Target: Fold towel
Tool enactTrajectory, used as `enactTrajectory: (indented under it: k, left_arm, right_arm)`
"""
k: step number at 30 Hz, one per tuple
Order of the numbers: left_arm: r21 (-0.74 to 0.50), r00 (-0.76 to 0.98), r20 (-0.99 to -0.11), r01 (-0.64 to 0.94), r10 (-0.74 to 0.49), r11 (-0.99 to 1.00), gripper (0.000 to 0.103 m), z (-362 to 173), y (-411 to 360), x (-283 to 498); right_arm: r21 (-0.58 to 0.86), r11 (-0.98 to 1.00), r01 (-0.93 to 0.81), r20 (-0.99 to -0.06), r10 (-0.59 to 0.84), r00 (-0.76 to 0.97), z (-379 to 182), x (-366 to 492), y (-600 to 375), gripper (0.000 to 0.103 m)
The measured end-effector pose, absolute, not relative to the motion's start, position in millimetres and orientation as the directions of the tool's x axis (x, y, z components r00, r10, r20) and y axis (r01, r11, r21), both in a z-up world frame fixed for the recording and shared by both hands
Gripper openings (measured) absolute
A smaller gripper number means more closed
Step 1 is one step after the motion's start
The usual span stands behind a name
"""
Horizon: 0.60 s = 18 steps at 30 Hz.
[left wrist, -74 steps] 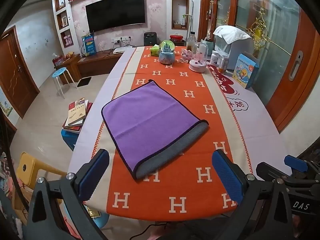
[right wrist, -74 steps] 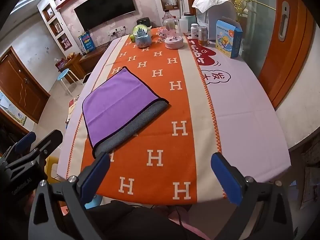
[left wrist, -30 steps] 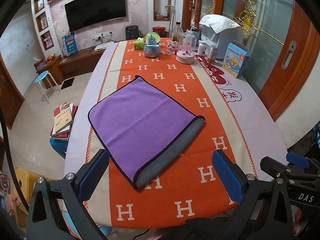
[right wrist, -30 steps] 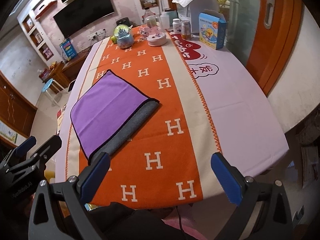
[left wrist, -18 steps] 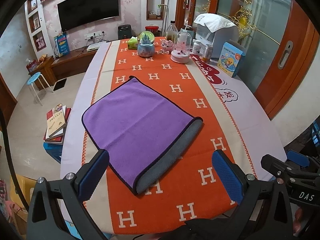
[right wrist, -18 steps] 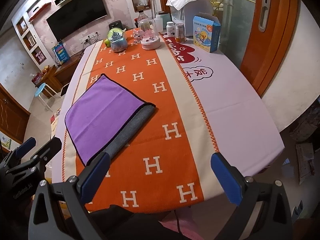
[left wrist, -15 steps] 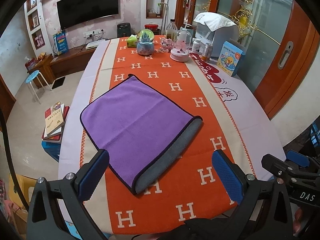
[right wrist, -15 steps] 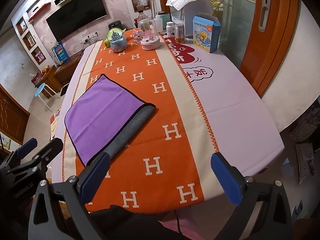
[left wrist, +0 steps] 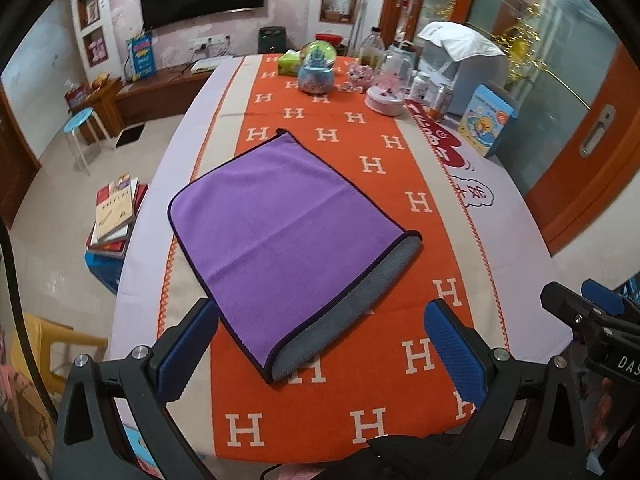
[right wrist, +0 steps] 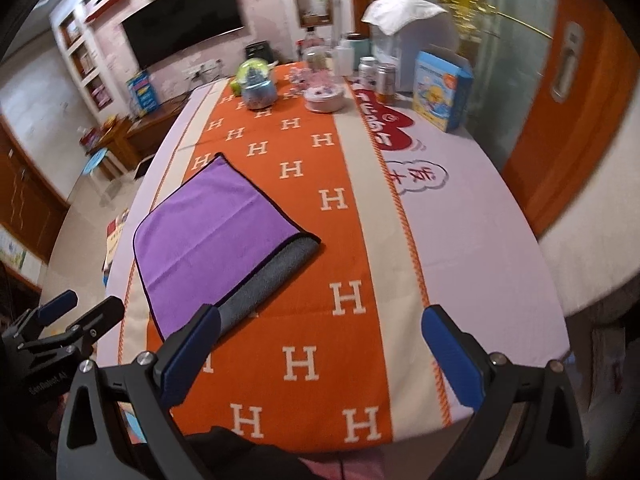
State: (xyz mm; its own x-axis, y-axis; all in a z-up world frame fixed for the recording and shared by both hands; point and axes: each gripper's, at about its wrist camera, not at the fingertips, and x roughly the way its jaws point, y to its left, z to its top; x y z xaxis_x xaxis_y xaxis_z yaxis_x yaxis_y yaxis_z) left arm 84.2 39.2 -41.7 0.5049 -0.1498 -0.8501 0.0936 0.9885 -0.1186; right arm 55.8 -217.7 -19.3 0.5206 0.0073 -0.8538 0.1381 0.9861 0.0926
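Observation:
A purple towel (left wrist: 280,232) with a grey underside lies folded flat and askew on the orange H-patterned tablecloth (left wrist: 360,392). A grey strip (left wrist: 352,316) shows along its near right edge. It also shows in the right wrist view (right wrist: 208,236). My left gripper (left wrist: 320,344) is open and empty, held above the table's near edge, just short of the towel's near corner. My right gripper (right wrist: 316,352) is open and empty, over the near edge, right of the towel. Each gripper shows at the side of the other's view.
At the far end stand a snow globe (left wrist: 316,72), a pink glass-domed dish (left wrist: 386,96), jars (left wrist: 438,98), a blue box (left wrist: 486,120) and a covered appliance (left wrist: 464,60). Left of the table are stacked books (left wrist: 116,212), a yellow chair (left wrist: 48,344) and a blue stool (left wrist: 82,120).
Both grippers have shifted a little forward and lower toward the table; the towel looks slightly larger. The towel itself has not moved. Both grippers stay open.

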Motion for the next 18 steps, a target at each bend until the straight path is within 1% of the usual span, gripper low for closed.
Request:
enactTrajectory:
  k: [10,15,18]
  left_arm:
    - [-0.153,0.461,-0.88,-0.039,-0.118,0.988,0.102,-68.5,46.6,90.1]
    - [-0.168,0.448,-0.889,-0.135,-0.091,0.977,0.102,-86.6,54.3,85.6]
    - [-0.164,0.447,-0.892,-0.178,-0.068,0.97,0.102,-95.2,58.2,82.4]
  right_arm:
    - [0.036,0.989,-0.142,-0.825,0.109,0.555,-31.5,98.9,-224.0,0.101]
    - [0.005,0.948,-0.32,-0.814,0.189,0.549,-41.4,121.9,-223.8,0.101]
    - [-0.023,0.92,-0.392,-0.811,0.212,0.546,-48.5,131.9,-222.2,0.101]
